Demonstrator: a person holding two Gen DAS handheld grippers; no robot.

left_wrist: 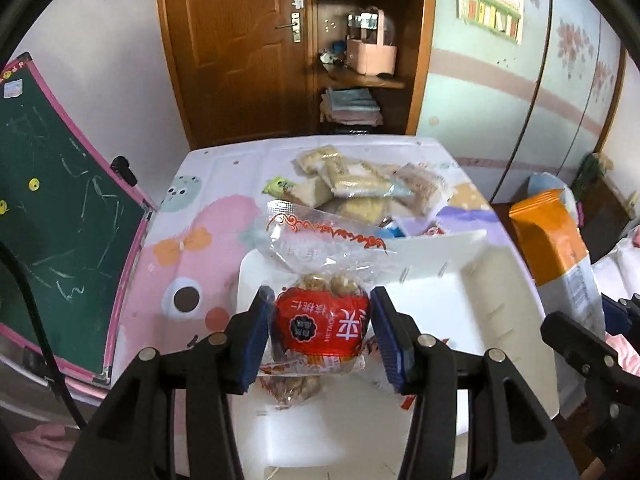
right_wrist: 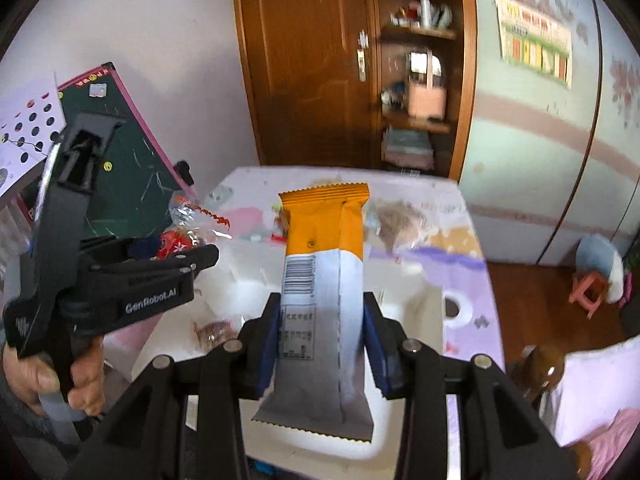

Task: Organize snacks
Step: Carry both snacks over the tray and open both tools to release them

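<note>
Crinkly clear plastic with a red label, the nut bag (left_wrist: 320, 320), sits clamped in the left gripper (left_wrist: 322, 336) at lower centre, hanging over the white box (left_wrist: 500, 300). Centre frame in the right wrist view, the right gripper (right_wrist: 320, 344) pinches the orange-and-white snack pack (right_wrist: 322, 280) upright above that box. Both wrappers look slick and loosely filled, so either could slide out, or land beside the box.
</note>
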